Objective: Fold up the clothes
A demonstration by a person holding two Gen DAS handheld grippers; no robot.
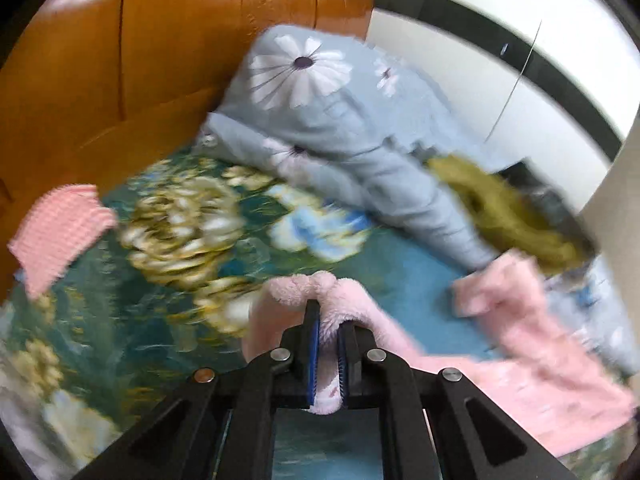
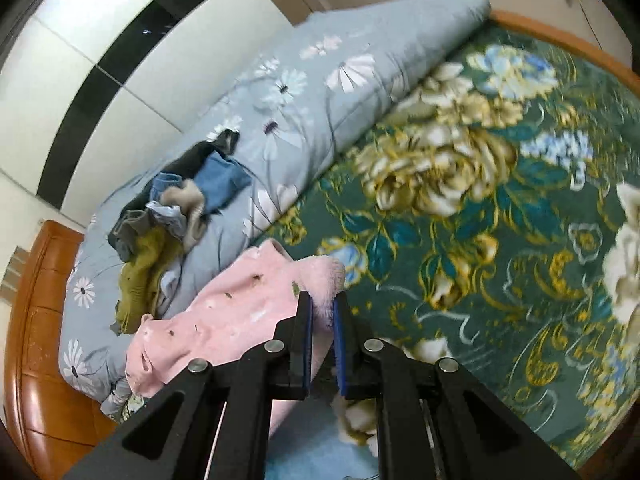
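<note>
While the bed cover (image 2: 500, 240) with its big gold and blue flowers lies flat, both grippers hold the same soft pink garment (image 2: 224, 312). From the right wrist camera, the right gripper (image 2: 322, 304) has its two black jaws pressed together on a fluffy edge of the pink cloth, and the rest of the garment hangs away to the left, with small dark marks printed on it. From the left wrist camera, the left gripper (image 1: 329, 322) is also closed tight on a bunched fold of that pink garment (image 1: 532, 364), which spreads off to the right over the bed cover (image 1: 180, 216) (this picture is blurry, so small things are hard to see).

Just past the garment sits a rolled pale blue quilt (image 2: 320, 92) with white daisies on it. It runs along the far side of the bed, next to a white wall with a black stripe. On top of the quilt is a heap of other clothes (image 2: 176, 208): something mustard yellow, something blue like jeans, something dark and something beige. The pink garment's far end touches the quilt near that heap. In the left wrist view the quilt (image 1: 320, 112) is in the far middle and the yellow clothes poke out at its right.

A pink striped cloth (image 1: 60, 232) lies alone at the left edge of the bed, well apart from the gripper. A shiny brown wooden headboard (image 1: 120, 60) stands behind it.
</note>
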